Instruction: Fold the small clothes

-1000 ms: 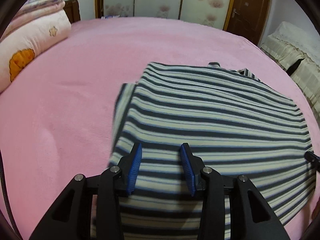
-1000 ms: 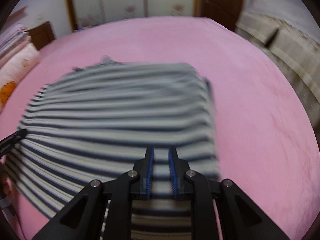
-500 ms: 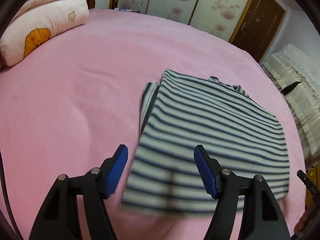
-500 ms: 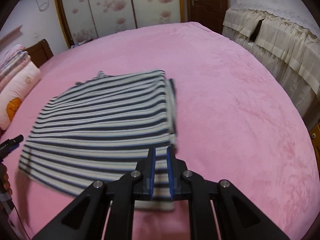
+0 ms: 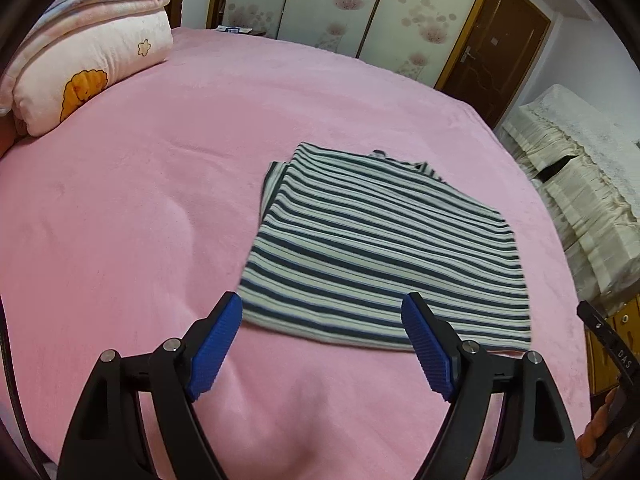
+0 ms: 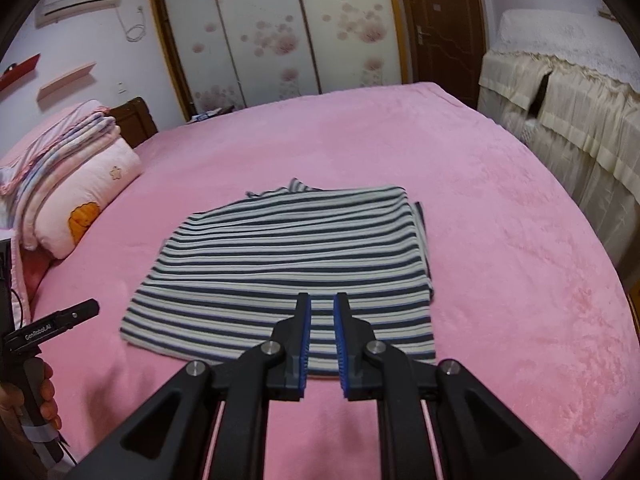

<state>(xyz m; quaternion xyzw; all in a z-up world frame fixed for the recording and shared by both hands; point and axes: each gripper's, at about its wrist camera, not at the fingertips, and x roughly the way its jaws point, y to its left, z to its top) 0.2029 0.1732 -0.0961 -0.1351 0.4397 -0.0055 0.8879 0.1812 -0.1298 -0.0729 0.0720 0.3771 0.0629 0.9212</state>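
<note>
Left wrist view: looks forward and down along the left gripper point(image 5: 322, 316) from the near edge of the bed point(image 5: 120, 200), facing the wardrobe point(image 5: 320, 4); shirt point(image 5: 384, 248) lies ahead and to the right.
Right wrist view: same height and heading, along the right gripper point(image 6: 321, 322); shirt point(image 6: 288, 264) lies straight ahead, close.
Nearness: both hang low over the bed point(image 6: 500, 240), near the shirt's front edge.
Shared: shirt, bed, pillow point(image 5: 84, 80) point(image 6: 80, 204), wardrobe point(image 6: 272, 28), door point(image 5: 500, 44) point(image 6: 440, 16).
</note>
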